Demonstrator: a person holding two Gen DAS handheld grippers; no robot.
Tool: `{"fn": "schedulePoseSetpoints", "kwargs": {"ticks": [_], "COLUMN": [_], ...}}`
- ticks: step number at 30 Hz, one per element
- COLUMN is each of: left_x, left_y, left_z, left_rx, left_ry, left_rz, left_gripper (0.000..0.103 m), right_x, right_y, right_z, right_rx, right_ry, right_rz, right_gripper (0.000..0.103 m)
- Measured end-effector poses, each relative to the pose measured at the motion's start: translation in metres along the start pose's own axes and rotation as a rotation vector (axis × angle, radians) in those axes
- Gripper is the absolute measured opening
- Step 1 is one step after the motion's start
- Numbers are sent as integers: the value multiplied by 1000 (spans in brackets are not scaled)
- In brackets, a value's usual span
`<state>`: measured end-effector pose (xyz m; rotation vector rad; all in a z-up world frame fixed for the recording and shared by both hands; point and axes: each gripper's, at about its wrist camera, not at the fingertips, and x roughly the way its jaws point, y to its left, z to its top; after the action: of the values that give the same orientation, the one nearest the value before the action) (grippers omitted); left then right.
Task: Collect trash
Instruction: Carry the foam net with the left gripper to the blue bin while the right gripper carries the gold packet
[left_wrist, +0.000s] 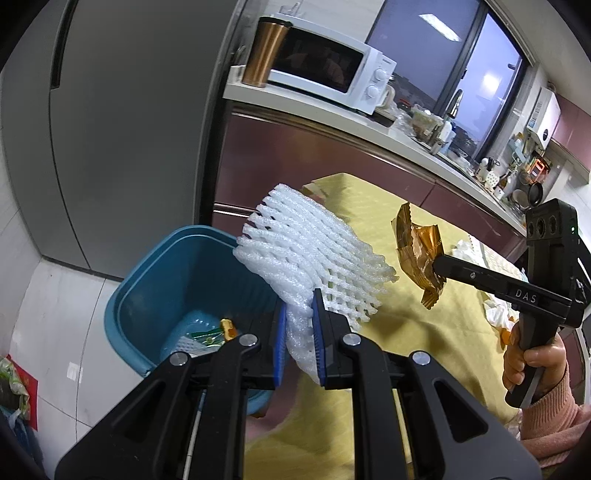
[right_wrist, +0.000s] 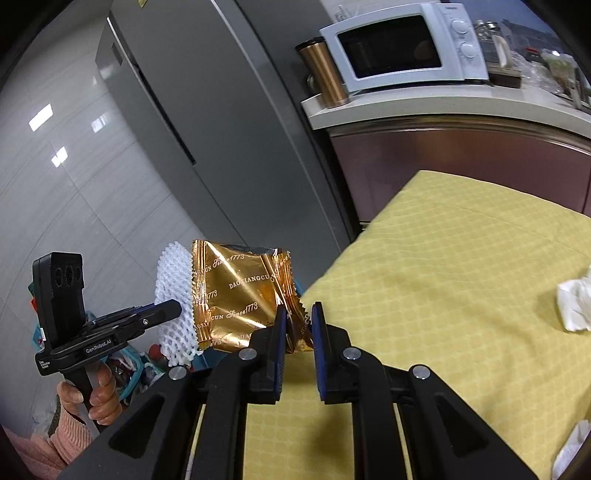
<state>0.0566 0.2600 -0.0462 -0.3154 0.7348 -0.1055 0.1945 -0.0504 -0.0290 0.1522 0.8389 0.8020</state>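
My left gripper (left_wrist: 300, 317) is shut on a white foam fruit net (left_wrist: 314, 247), which sticks up and forward over the table edge, beside the blue trash bin (left_wrist: 159, 280) on the floor. My right gripper (right_wrist: 299, 315) is shut on the corner of a crumpled gold foil snack wrapper (right_wrist: 236, 291), held in the air above the yellow tablecloth's (right_wrist: 443, 280) left edge. In the left wrist view the right gripper (left_wrist: 439, 264) comes in from the right with the gold wrapper (left_wrist: 417, 254). The right wrist view shows the left gripper (right_wrist: 173, 308) at left with the foam net (right_wrist: 173, 295).
The bin holds a few scraps at its bottom (left_wrist: 210, 336). Crumpled white tissues (right_wrist: 576, 302) lie on the cloth at right. A grey fridge (left_wrist: 129, 110) stands behind the bin, and a counter with a microwave (left_wrist: 332, 70) and a copper tumbler (left_wrist: 266, 51) runs behind the table.
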Motion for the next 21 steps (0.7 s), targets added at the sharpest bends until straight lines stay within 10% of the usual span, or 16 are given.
{"fn": "schedulePoseSetpoints", "kwargs": {"ticks": [21], "left_x": [24], "left_y": [60], "left_z": [-9], "left_rx": [-93], "left_ry": [61], "left_rz": [133], "left_gripper": [13], "right_x": [81], "right_y": [41], "right_z": [13], "right_rx": [-88], "right_ry": [136], "right_rz": [31], "right_gripper": [12]}}
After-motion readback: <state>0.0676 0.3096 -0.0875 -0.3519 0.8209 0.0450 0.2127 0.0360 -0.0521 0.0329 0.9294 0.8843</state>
